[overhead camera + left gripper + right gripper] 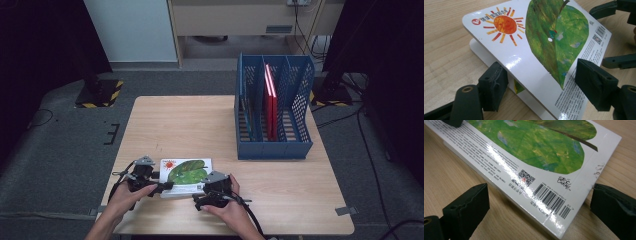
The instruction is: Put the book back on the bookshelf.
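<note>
Near the front edge of the worktop (215, 125), left of its middle, I see a picture book (186, 171) with a white cover bearing an orange sun and a large green leaf. My left gripper (161, 186) sits at the book's left end; in the left gripper view its jaws stand on either side of the raised cover, one pad (492, 86) under the lifted edge and the other (594, 83) over the printed face. The cover is tilted up from the pages below, and I cannot quite tell whether the pads press on it or only bracket it. My right gripper (200, 200) lies at the book's front right corner; in the right gripper view its jaws are spread wide, one on each side of the barcode corner, both clear of the book. Toward the back right corner of the worktop stands a blue file rack (300, 90), well apart from the book, with a red book (271, 105) upright in its middle compartment.
</note>
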The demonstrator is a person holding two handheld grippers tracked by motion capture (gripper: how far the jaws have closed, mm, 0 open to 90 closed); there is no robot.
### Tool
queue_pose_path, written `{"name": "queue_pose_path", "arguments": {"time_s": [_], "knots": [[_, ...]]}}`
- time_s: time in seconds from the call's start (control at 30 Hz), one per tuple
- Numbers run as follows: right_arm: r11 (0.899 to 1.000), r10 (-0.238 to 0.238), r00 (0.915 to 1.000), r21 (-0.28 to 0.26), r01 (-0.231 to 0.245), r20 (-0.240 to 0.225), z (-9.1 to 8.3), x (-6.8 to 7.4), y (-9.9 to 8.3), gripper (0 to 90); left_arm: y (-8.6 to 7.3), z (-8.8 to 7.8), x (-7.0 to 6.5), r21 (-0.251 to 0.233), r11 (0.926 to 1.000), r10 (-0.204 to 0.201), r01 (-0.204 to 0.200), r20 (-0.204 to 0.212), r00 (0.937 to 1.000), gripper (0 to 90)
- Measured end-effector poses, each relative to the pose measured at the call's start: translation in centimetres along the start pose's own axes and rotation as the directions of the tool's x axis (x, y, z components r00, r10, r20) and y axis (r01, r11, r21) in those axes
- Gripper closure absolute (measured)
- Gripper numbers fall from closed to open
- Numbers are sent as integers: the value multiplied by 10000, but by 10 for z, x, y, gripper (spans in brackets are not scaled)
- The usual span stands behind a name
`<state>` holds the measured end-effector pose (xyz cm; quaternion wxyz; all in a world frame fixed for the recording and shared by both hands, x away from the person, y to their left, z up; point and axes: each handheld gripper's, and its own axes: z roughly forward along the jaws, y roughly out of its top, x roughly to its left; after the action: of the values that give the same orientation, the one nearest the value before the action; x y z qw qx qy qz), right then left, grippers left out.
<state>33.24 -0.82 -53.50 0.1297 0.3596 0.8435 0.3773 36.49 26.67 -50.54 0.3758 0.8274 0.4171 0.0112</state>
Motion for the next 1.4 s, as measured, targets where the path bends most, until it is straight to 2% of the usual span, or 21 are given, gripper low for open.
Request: {"name": "queue_pose_path", "arguments": {"time_s": [0.17, 0.3, 0.5, 0.63, 0.73, 0.9, 0.97, 1.13, 1.17, 1.27, 1.4], "knots": [[9999, 128, 9999, 113, -127, -93, 0, -3, -1, 29, 0, 2, 2, 80, 10000, -10, 10, 16, 10000, 264], [9999, 28, 10000, 157, -27, -81, 2, -2, -2, 26, 0, 3, 4, 78, 10000, -7, 7, -10, 10000, 269], [9993, 120, 9996, -346, -128, -255, -9, -6, 2, 35, 0, 4, 4, 80, 10000, 4, -4, -33, 10000, 274], [9979, 261, 9987, -581, -286, -434, -16, -16, 3, 49, 0, 5, 5, 121, 9999, -8, 8, -37, 10000, 274], [9972, 470, 9987, -570, -480, -196, -17, -23, 3, 63, 0, 6, 6, 165, 9999, 13, -12, -62, 10000, 274], [9965, 692, 9973, -464, -702, -233, -15, -29, 3, 59, -1, 8, 7, 196, 9998, 17, -16, -76, 10000, 274], [9973, 690, 9972, -230, -697, -276, -10, -30, 1, 60, -1, 9, 7, 168, 9999, 37, -36, -39, 10000, 274], [9955, 927, 9941, -158, -938, -564, -7, -31, 0, 66, -2, 11, 7, 189, 9998, 85, -85, -7, 10000, 273], [9937, 1110, 9903, -77, -1120, -840, -6, -32, 0, 77, -1, 12, 7, 195, 9997, 149, -149, 20, 9999, 273], [9952, 974, 9900, 10, -978, -1017, -5, -31, -1, 78, 0, 13, 6, 87, 9998, 169, -170, 139, 9998, 270], [9971, 757, 9930, -2, -760, -902, -3, -29, -1, 64, 0, 14, 6, 91, 9997, 227, -229, 222, 9995, 255]]}}
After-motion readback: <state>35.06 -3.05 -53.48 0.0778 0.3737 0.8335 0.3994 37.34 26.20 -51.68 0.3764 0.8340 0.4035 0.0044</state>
